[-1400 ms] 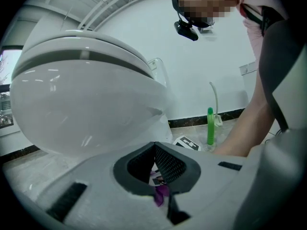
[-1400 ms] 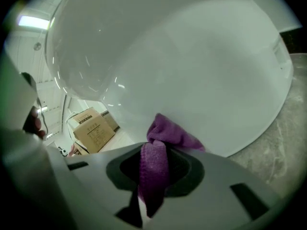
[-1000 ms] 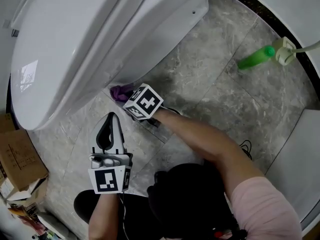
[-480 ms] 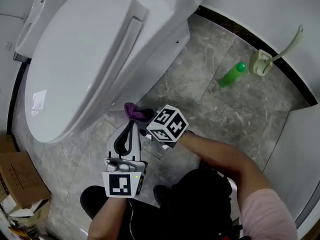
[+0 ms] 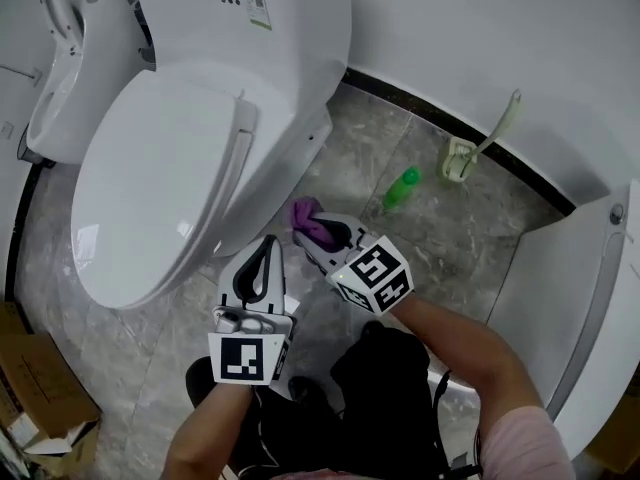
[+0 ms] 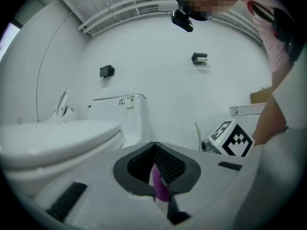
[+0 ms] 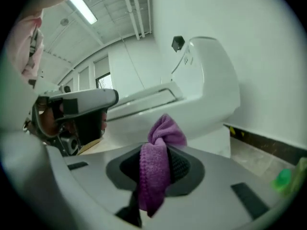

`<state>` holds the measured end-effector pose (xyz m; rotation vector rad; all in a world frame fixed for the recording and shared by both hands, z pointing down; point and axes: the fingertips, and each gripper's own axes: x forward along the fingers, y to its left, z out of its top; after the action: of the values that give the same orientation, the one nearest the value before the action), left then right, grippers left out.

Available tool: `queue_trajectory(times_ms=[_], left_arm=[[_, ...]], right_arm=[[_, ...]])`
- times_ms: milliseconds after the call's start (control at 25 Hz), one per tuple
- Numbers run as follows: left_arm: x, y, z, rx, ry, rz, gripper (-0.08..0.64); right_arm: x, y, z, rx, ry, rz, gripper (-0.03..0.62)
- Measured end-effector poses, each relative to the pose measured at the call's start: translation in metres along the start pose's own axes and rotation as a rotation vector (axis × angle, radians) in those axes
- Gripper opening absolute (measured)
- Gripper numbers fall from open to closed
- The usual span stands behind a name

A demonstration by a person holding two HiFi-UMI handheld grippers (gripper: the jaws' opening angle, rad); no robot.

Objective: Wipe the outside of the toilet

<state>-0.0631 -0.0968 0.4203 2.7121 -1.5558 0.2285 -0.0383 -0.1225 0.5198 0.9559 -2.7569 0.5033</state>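
Observation:
The white toilet (image 5: 180, 158) stands with its lid down, also seen in the left gripper view (image 6: 57, 143) and the right gripper view (image 7: 201, 95). My right gripper (image 5: 320, 232) (image 7: 160, 146) is shut on a purple cloth (image 5: 306, 214) (image 7: 156, 171), held low beside the toilet's base; I cannot tell whether the cloth touches it. My left gripper (image 5: 268, 246) (image 6: 153, 145) hovers to its left under the bowl's rim, jaws shut. A purple sliver shows through its slit.
A green bottle (image 5: 403, 188) lies on the grey stone floor, with a toilet brush in its holder (image 5: 460, 158) by the wall. A second white fixture (image 5: 60, 68) stands at upper left, a white ledge (image 5: 590, 298) at right, and cardboard boxes (image 5: 35, 398) at lower left.
The head view has pulled up and back, so the whole toilet now shows. The right gripper with the cloth has shifted from under the bowl to beside the base. The left gripper stays shut.

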Motion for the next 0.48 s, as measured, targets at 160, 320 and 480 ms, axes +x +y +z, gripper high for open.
queue_trajectory(times_ms=[160, 320, 480], left_arm=[[-0.008, 0.009, 0.099, 0.006, -0.034, 0.050, 0.008], [-0.019, 0.020, 0.220, 0.036, -0.061, 0.086, 0.008], [-0.037, 0.025, 0.348, 0.058, -0.104, 0.109, 0.008]], right_arm=[[-0.062, 0.004, 0.100, -0.076, -0.049, -0.082, 0.084], [-0.113, 0.023, 0.221, -0.134, -0.123, -0.148, 0.084], [-0.161, 0.057, 0.339, -0.179, -0.149, -0.179, 0.084]])
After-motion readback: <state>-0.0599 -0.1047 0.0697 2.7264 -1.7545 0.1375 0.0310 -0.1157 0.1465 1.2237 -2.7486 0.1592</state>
